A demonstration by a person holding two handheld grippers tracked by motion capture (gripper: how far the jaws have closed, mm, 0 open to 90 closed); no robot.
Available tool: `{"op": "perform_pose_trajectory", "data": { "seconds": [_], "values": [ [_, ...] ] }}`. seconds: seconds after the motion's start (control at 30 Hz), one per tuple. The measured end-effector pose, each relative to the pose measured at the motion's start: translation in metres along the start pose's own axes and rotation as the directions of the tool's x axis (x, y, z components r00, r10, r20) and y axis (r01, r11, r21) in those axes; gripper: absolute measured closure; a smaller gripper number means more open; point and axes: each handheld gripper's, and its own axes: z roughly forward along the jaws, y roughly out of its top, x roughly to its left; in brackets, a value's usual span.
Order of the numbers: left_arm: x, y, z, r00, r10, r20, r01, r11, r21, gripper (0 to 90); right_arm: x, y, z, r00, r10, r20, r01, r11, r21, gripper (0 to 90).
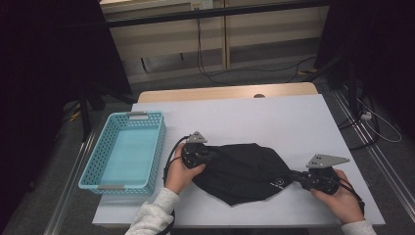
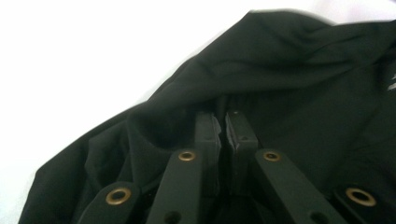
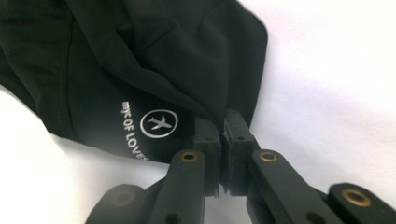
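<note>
Black garment (image 1: pixel 242 171) lies crumpled on white counter (image 1: pixel 274 117), near front edge; left hand-held gripper (image 1: pixel 208 154) clamps garment's 9 o'clock end, jaws pinched on fabric fold; right hand-held gripper (image 1: pixel 293 175) clamps its 3 o'clock end beside white airplane logo (image 3: pixel 159 123); turquoise basket (image 1: pixel 151 147) at garment's 9 o'clock, just beyond left hand (image 1: pixel 181 171).

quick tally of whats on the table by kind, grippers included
black garment: 1
turquoise basket: 1
grippers: 2, the left gripper and right gripper, each shut on an end of the garment
white table: 1 (not counted)
total: 4
</note>
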Motion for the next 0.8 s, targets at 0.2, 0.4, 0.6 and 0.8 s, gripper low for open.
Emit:
{"op": "perform_pose_trajectory", "data": {
  "seconds": [0.2, 0.4, 0.6, 0.8],
  "values": [
    [-0.010, 0.022, -0.039, 0.9979, 0.024, 0.060, -0.016, 0.9911, -0.132, 85.4, -0.009, 0.007, -0.009, 0.9989, 0.047, -0.005, -0.047, 0.997, -0.060, 87.5],
    [-0.002, 0.038, -0.063, 0.9999, 0.015, 0.002, -0.014, 0.9755, -0.220, 85.9, -0.012, 0.025, -0.012, 0.9987, 0.049, -0.008, -0.050, 0.993, -0.102, 86.3],
    [0.021, 0.034, -0.066, 0.9959, -0.056, -0.072, 0.038, 0.9741, -0.223, 86.2, -0.018, 0.040, -0.001, 0.9981, 0.061, 0.001, -0.061, 0.992, -0.113, 83.4],
    [0.036, 0.022, -0.063, 0.9882, -0.108, -0.109, 0.085, 0.9758, -0.201, 86.2, -0.015, 0.037, 0.025, 0.9976, 0.067, 0.017, -0.065, 0.994, -0.090, 75.3]
  ]
}}
